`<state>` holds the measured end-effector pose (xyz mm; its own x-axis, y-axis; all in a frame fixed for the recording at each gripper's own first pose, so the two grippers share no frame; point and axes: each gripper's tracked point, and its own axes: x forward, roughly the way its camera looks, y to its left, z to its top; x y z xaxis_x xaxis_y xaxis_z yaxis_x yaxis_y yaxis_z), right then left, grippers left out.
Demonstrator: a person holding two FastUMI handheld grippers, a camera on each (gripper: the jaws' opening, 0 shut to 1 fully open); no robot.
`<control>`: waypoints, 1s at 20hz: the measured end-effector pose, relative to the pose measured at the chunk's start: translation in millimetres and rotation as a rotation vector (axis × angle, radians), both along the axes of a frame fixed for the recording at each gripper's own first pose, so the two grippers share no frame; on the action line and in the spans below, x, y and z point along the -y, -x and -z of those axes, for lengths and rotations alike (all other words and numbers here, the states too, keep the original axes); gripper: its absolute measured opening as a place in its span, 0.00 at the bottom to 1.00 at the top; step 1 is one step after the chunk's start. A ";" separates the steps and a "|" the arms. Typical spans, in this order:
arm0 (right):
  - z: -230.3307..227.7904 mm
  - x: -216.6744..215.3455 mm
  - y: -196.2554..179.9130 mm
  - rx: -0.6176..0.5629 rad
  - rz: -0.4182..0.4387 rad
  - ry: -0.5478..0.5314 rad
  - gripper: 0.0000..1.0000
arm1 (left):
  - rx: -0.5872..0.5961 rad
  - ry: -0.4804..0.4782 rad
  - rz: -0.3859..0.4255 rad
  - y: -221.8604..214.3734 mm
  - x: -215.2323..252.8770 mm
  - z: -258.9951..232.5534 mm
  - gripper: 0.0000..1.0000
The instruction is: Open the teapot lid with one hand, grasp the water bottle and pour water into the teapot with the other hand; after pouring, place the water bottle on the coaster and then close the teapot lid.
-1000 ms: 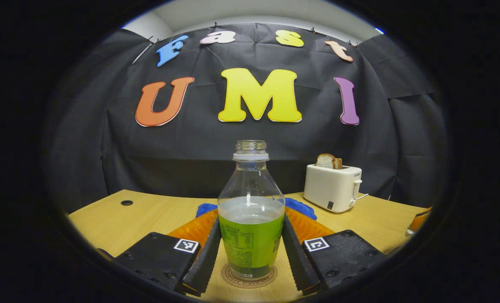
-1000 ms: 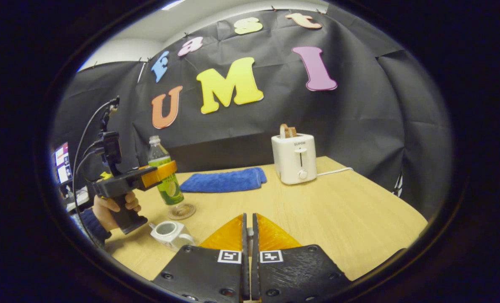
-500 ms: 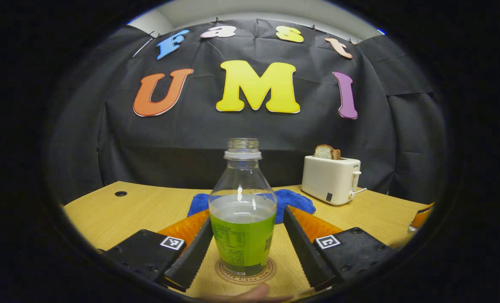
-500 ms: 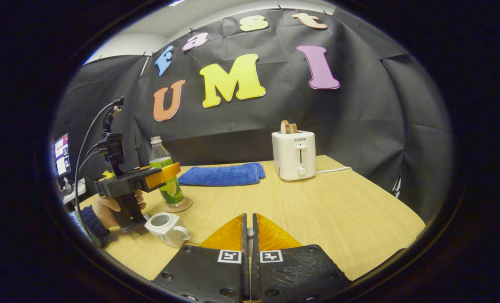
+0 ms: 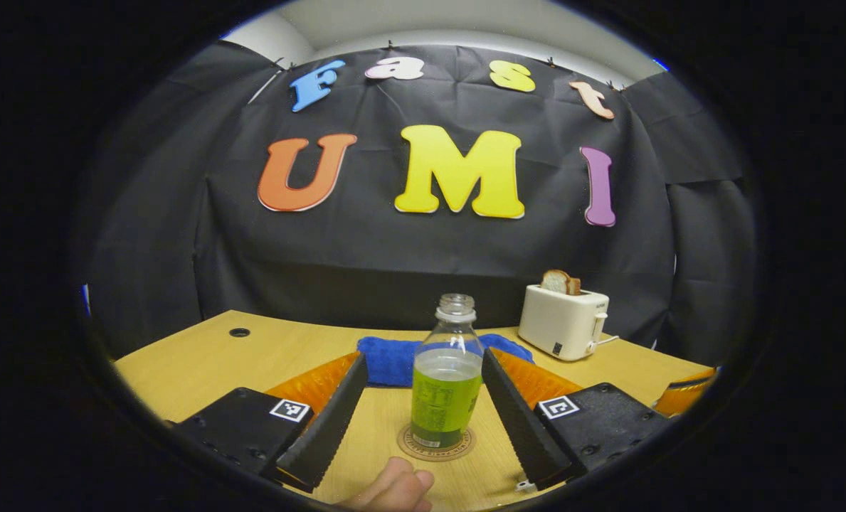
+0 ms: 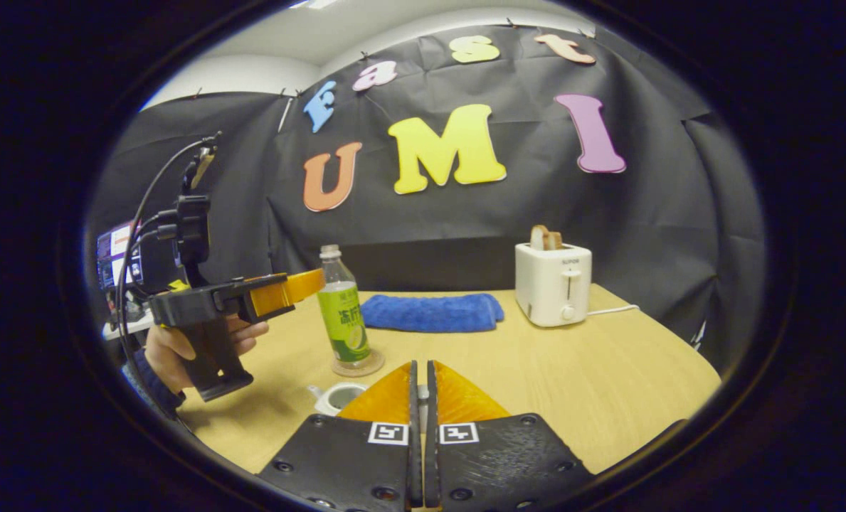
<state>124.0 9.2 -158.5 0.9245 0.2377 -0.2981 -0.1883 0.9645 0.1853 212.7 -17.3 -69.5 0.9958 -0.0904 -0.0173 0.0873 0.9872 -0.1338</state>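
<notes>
Two fingers of the left gripper (image 5: 423, 405) stand spread wide, clear of the uncapped water bottle (image 5: 446, 384), which rests upright on the round coaster (image 5: 437, 444); a ring of print runs round the coaster's rim, too small to read. The bottle's green label carries writing I can't make out. The right gripper (image 6: 420, 387) is clenched, fingers pressed together; whether anything sits between them I cannot tell. Just beside it sits the white teapot (image 6: 337, 397), open-topped. Farther back lie a blue towel (image 6: 430, 313) and a white toaster (image 6: 553, 283) holding bread.
</notes>
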 end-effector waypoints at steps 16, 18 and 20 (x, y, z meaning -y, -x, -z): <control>17.4 -72.8 -26.2 0.015 -0.106 -0.042 0.01 | 0.063 -0.109 -0.186 150.3 -53.0 -72.4 0.99; 42.3 -73.1 -29.0 -0.021 -0.093 0.005 0.01 | 0.056 -0.101 -0.156 156.2 -50.4 -70.0 0.99; 41.6 -70.5 -28.9 0.011 -0.078 -0.024 0.04 | 0.053 -0.091 -0.160 157.6 -53.9 -70.5 0.99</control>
